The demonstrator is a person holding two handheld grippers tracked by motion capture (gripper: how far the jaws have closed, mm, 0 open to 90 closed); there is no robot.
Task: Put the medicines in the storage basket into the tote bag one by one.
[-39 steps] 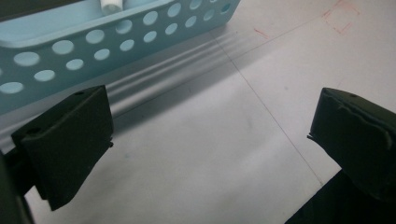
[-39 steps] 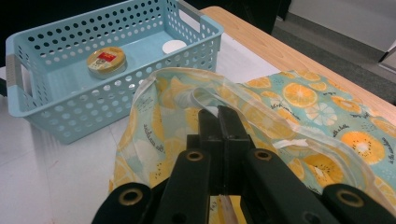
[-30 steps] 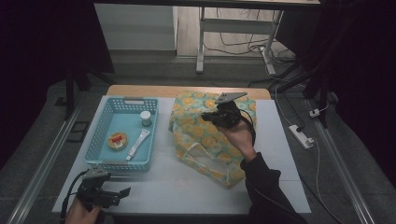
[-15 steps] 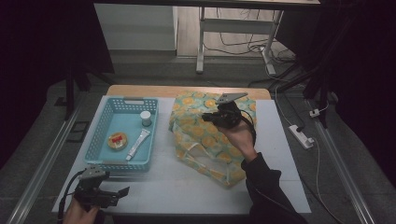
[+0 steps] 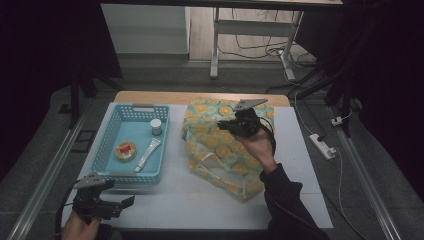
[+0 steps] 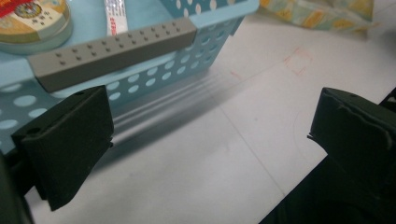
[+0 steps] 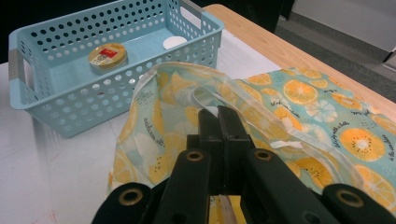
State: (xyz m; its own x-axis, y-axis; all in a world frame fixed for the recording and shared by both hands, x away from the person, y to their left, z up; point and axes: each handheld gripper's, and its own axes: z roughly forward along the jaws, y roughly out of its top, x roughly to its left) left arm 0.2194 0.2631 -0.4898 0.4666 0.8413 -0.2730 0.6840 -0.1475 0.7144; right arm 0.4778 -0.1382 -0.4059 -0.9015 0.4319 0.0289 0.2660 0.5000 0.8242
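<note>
My right gripper (image 5: 231, 125) is up over the bag (image 5: 220, 145), jaws pressed together on a fold of its edge; in the right gripper view the clear-trimmed rim of the bag (image 7: 196, 100) runs into my closed jaws. The bag, printed with orange slices, lies in the middle of the table (image 5: 295, 165), just right of the basket (image 5: 107, 145). My left gripper (image 5: 117, 204) sits low at the near left corner, jaws spread wide with nothing between them, facing the near wall of the basket (image 6: 196, 37). In the basket lie a tin (image 5: 125, 150), a tube (image 5: 148, 152) and a small jar (image 5: 156, 126).
</note>
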